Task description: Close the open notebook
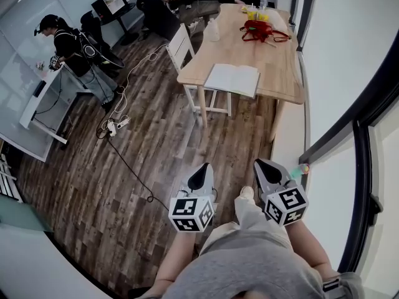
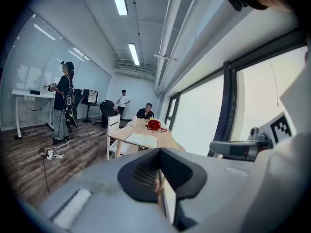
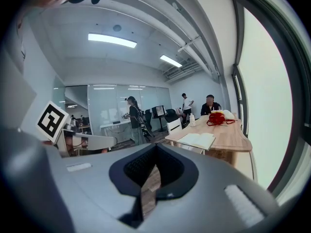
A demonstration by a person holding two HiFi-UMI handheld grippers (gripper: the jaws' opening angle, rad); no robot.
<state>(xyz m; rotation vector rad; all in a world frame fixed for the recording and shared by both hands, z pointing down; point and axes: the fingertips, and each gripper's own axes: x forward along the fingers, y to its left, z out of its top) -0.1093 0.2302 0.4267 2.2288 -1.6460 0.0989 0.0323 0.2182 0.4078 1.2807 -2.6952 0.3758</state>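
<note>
**Gripper state.** The left gripper (image 1: pixel 201 177) has its jaws together, with nothing between them. The right gripper (image 1: pixel 267 169) shows the same condition: pads meeting, only a thin slit left, nothing held.

**Location of the work item.** The notebook (image 1: pixel 232 80) lies open and flat, straight ahead of both grippers and well apart from them, with bare floor between. It rests at the end of the table (image 1: pixel 283 64) nearest the grippers. A red bag (image 1: pixel 265 30) and a bottle (image 1: pixel 212 31) stand beyond it, farther from the grippers.

**Handling (a judgement).** The notebook is probably light. Its pages will be limp and easy to crease, and the cover somewhat stiffer. A flat-lying edge gives closed jaws little purchase, so the jaws would need to part first. Take hold at the free outer edge of one half, cover and pages together, and swing it over the spine. The other gripper can steady the opposite half, since a light book may slide on smooth wood.

**Count.** One notebook, one table, two grippers, one white chair (image 1: pixel 181 47).
</note>
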